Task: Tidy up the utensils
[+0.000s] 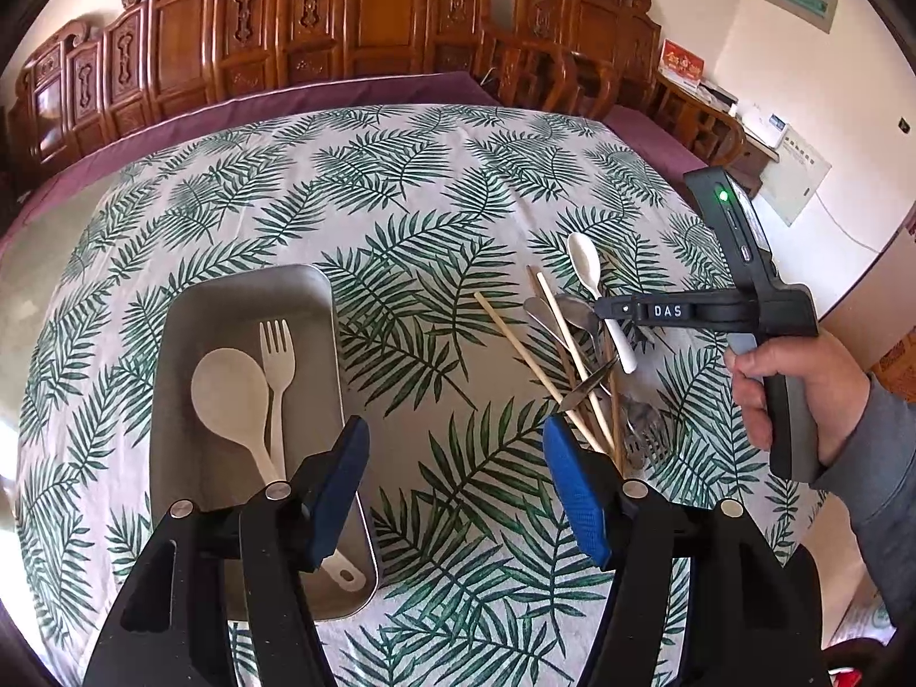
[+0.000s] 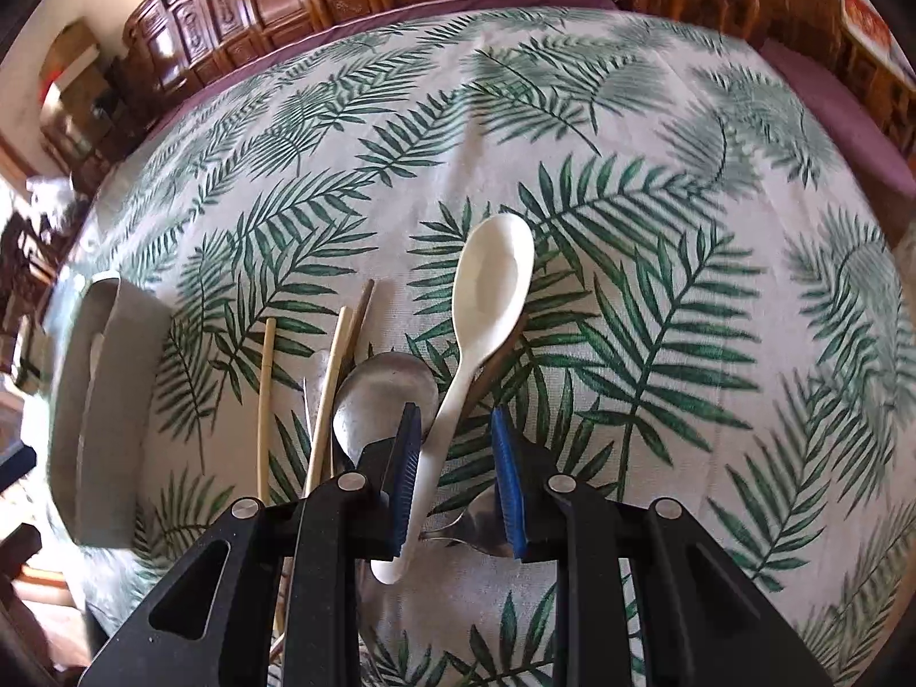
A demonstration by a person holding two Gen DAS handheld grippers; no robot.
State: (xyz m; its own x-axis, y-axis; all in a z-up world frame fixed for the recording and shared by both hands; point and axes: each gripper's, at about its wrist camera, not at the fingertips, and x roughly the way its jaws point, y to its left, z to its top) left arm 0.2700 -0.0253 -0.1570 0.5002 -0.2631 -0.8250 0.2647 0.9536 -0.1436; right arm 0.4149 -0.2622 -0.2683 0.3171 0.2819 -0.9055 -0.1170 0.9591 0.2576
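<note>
My right gripper (image 2: 452, 446) straddles the handle of the white ceramic soup spoon (image 2: 486, 297) on the utensil pile, pads not yet clamped, spoon's long axis running away from me between them, grey rectangular tray (image 1: 189, 309) off left, left gripper (image 1: 455, 458) released.

Both wrist views angled steeply down, close over the tablecloth (image 1: 458, 217); shared: white spoon (image 2: 486, 297), tray (image 1: 246, 309)

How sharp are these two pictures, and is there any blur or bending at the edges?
Left wrist view: sharp, but fisheye bends the tablecloth and carved wooden screen. Right wrist view: white spoon crisp, far right cloth smeared and soft, left edge washed out by glare.
</note>
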